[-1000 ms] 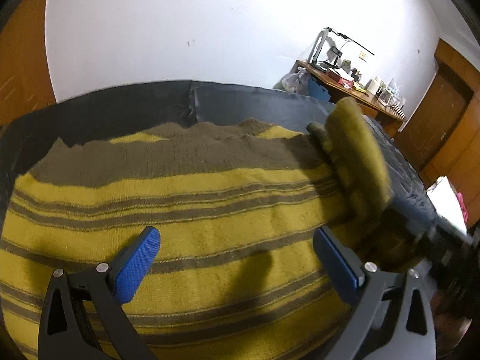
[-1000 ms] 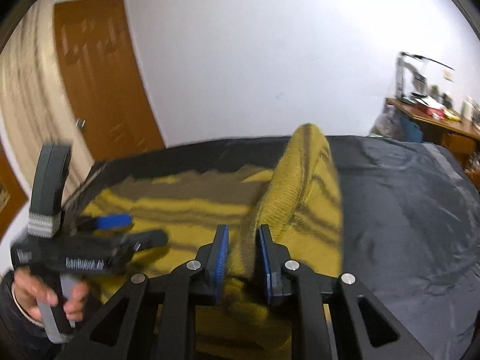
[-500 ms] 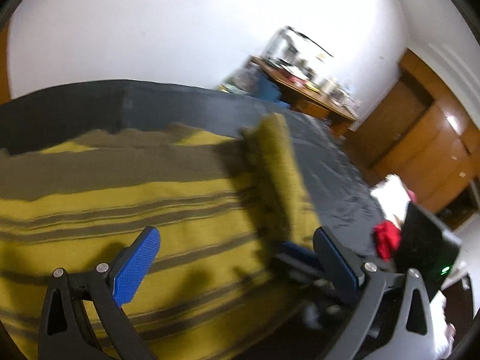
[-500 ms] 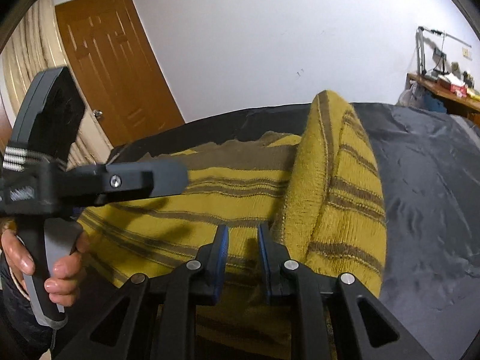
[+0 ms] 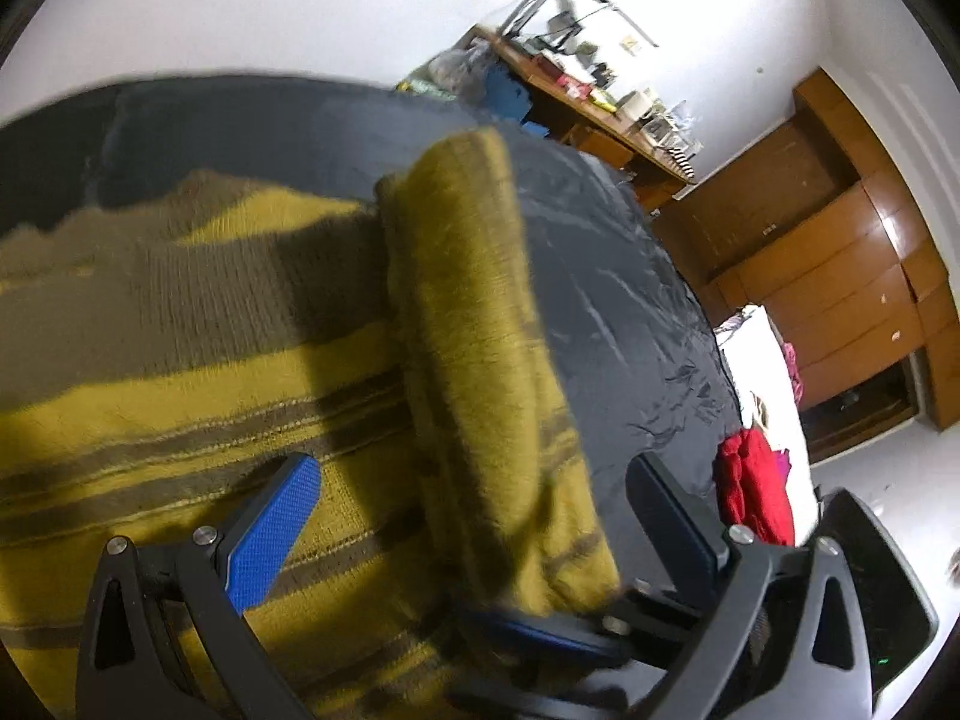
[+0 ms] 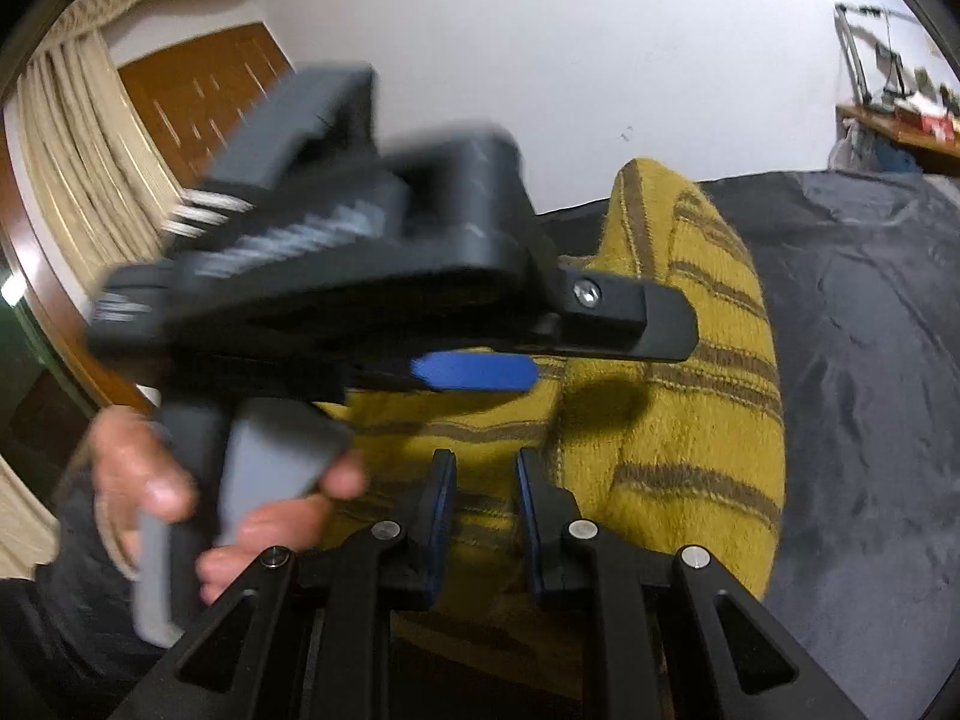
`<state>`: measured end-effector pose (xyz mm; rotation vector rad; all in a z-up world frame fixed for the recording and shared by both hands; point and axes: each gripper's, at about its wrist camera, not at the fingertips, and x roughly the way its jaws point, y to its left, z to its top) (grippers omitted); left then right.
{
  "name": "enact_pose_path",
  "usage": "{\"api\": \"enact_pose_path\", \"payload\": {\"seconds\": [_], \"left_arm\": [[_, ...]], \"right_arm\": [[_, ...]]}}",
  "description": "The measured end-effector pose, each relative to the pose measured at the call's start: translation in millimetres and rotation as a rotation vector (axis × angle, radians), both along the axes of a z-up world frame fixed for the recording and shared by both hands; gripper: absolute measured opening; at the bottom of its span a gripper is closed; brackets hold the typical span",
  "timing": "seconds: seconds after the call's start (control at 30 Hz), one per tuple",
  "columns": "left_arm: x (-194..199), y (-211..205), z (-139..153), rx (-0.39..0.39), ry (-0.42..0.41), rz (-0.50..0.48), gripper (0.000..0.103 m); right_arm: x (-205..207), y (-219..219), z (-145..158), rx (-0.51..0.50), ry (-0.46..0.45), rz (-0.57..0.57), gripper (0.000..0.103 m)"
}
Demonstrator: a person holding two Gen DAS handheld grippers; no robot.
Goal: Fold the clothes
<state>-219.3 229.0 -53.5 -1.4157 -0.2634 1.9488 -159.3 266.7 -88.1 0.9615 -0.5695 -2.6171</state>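
Observation:
A yellow sweater with brown stripes [image 5: 180, 324] lies on a dark bedspread [image 5: 600, 276]. Its right part is folded up into a raised ridge [image 5: 474, 276], also in the right wrist view [image 6: 690, 372]. My left gripper [image 5: 474, 504] is open, its blue pads straddling the base of that ridge; it also shows in the right wrist view [image 6: 480, 372], crossing above the sweater. My right gripper [image 6: 480, 498] has its jaws nearly together on the sweater's near edge, below the ridge; it shows blurred at the bottom of the left wrist view [image 5: 552, 636].
A wooden desk with clutter [image 5: 600, 90] stands beyond the bed. Wooden cabinets [image 5: 840, 276] line the right wall. A red garment [image 5: 750, 492] lies on a white surface at the right. A door [image 6: 204, 96] and curtain [image 6: 78, 144] are at left.
My left gripper has swung right and closer, over the raised fold and across in front of the right gripper. The right gripper keeps its hold on the sweater's edge; the fold has dropped lower.

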Motion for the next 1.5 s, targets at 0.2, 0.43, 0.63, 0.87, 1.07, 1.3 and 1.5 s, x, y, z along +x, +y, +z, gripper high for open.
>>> {"api": "enact_pose_path", "payload": {"seconds": [0.2,0.43,0.63,0.87,1.07,1.3,1.5], "left_arm": [[-1.9,-1.5,-2.7,0.010,-0.005,-0.014,0.102],[-2.6,3.1,-1.7,-0.002,-0.010,-0.015,0.102],[-3.4,2.7,-2.4,-0.008,-0.019,-0.012,0.102],[-4.0,8.5,-0.4,-0.017,-0.027,-0.015,0.102],[-4.4,19.2,2.5,0.027,-0.079,-0.052,0.102],[-1.7,47.0,5.7,0.022,-0.097,-0.102,0.102],[-3.0,61.4,3.8,-0.029,-0.105,-0.102,0.095]], "right_arm": [[45.5,15.5,21.6,0.083,0.070,-0.070,0.062],[65.5,22.1,27.1,0.293,0.067,-0.163,0.082],[49.7,35.4,11.1,0.255,0.010,-0.162,0.082],[28.4,9.6,2.6,0.350,0.004,-0.100,0.082],[16.0,-4.5,-7.1,0.429,-0.018,-0.123,0.076],[21.5,8.0,-4.7,0.404,-0.020,-0.225,0.038],[24.7,-4.3,-1.9,0.450,0.011,-0.229,0.034]]}}
